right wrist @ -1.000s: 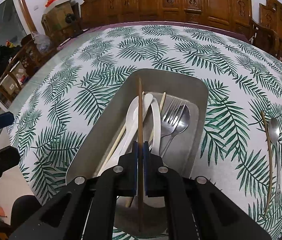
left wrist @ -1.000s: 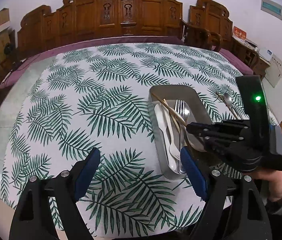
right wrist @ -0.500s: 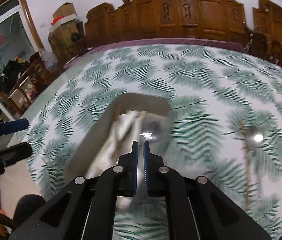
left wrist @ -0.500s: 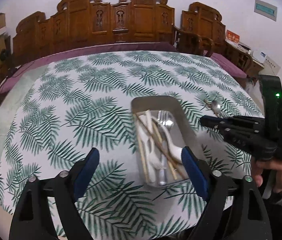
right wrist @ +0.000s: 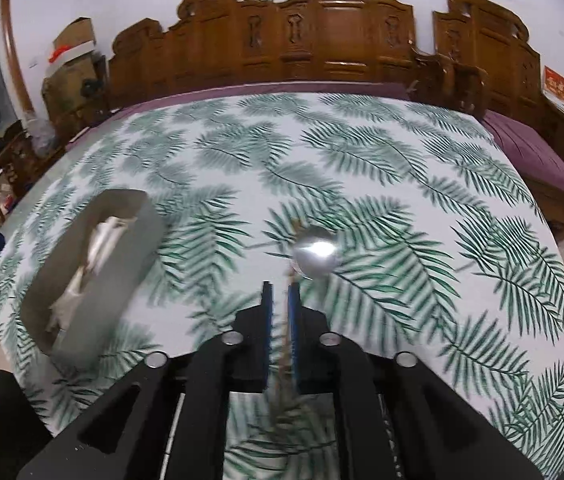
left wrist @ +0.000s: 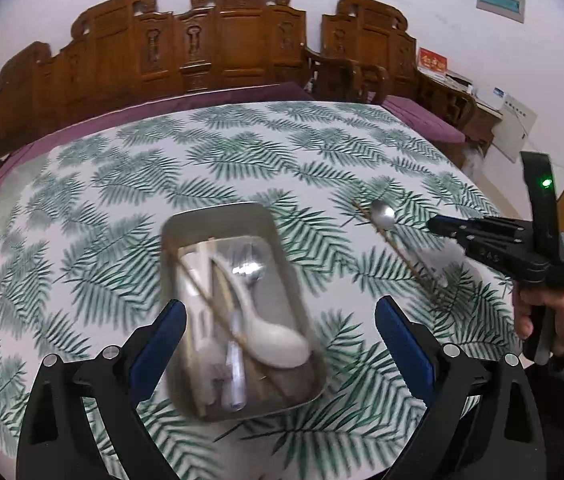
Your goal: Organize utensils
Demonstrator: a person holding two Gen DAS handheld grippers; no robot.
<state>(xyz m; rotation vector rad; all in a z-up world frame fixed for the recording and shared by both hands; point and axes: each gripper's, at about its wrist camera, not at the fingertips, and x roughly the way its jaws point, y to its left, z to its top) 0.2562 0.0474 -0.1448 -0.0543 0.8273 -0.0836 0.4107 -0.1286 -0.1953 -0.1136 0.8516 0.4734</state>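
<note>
A metal tray (left wrist: pixel 221 216) on the leaf-print tablecloth holds white spoons (left wrist: pixel 269 340), chopsticks, a fork and a metal spoon. It lies between the wide-open fingers of my left gripper (left wrist: pixel 277 332), which hovers over its near end. A loose metal spoon (left wrist: pixel 384 216) and a brown chopstick (left wrist: pixel 398 252) lie on the cloth right of the tray. My right gripper (right wrist: pixel 279 300) hovers over them, jaws a narrow gap apart and empty, with the chopstick (right wrist: pixel 292 276) lined up in the gap and the spoon bowl (right wrist: pixel 314 252) just beyond. The tray (right wrist: pixel 137 216) shows at its left.
The table (left wrist: pixel 81 184) has a round edge close on the right. Carved wooden chairs (left wrist: pixel 237 40) and a purple bench stand behind it. Boxes (right wrist: pixel 69 40) and clutter lie off the table's left side.
My right gripper has let the brown chopstick go into the tray, swung right, opened slightly and now hovers over the loose spoon and chopstick. My left gripper has moved closer over the tray.
</note>
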